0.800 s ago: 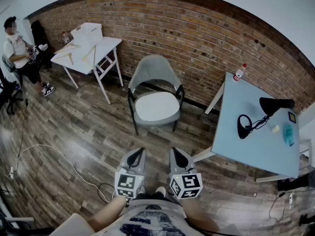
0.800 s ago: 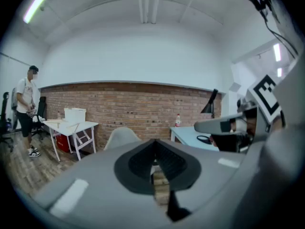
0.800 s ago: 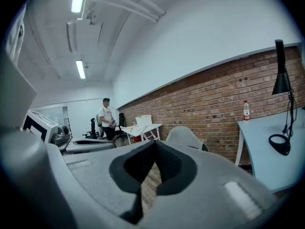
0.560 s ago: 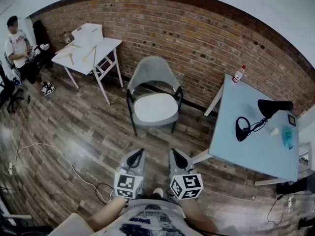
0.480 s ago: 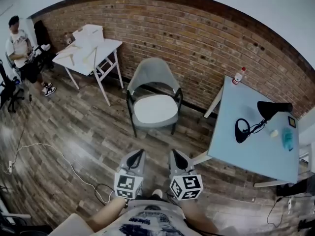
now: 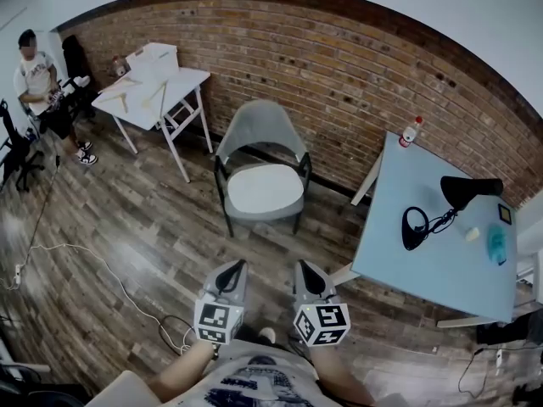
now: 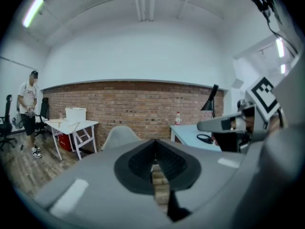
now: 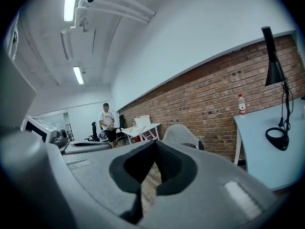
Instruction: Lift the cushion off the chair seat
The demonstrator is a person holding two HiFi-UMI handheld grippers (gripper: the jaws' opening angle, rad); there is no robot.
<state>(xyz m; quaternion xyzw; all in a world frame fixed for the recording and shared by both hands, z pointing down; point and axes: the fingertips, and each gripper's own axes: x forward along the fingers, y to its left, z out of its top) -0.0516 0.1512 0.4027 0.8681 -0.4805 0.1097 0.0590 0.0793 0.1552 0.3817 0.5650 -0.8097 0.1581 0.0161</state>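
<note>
Brick wall (image 6: 339,66) and a wooden floor (image 6: 127,227) frame the room. Against that wall stands a grey chair (image 6: 259,125) with the white cushion (image 6: 265,187) lying flat on its seat, filling it between the side arms.

The cushion looks thin, soft and light, and would likely sag or fold if raised by one edge. Its cover probably gives the pads enough friction. The front edge faces the person and is free of the chair shell, so it seems the best place to pinch. Taking both front corners should bring it up level.

The left gripper (image 6: 233,270) and right gripper (image 6: 304,271) are held side by side close to the person's body. They point toward the chair and slightly downward, well apart from it, with bare floor between. Both have their jaws closed together with nothing between them, so they must open before any pinch.

To the right stands a blue table (image 6: 424,261) with a black lamp (image 6: 471,183) and a bottle (image 6: 410,131). To the left is a white table (image 6: 165,87), and beyond it a person (image 6: 36,79).
</note>
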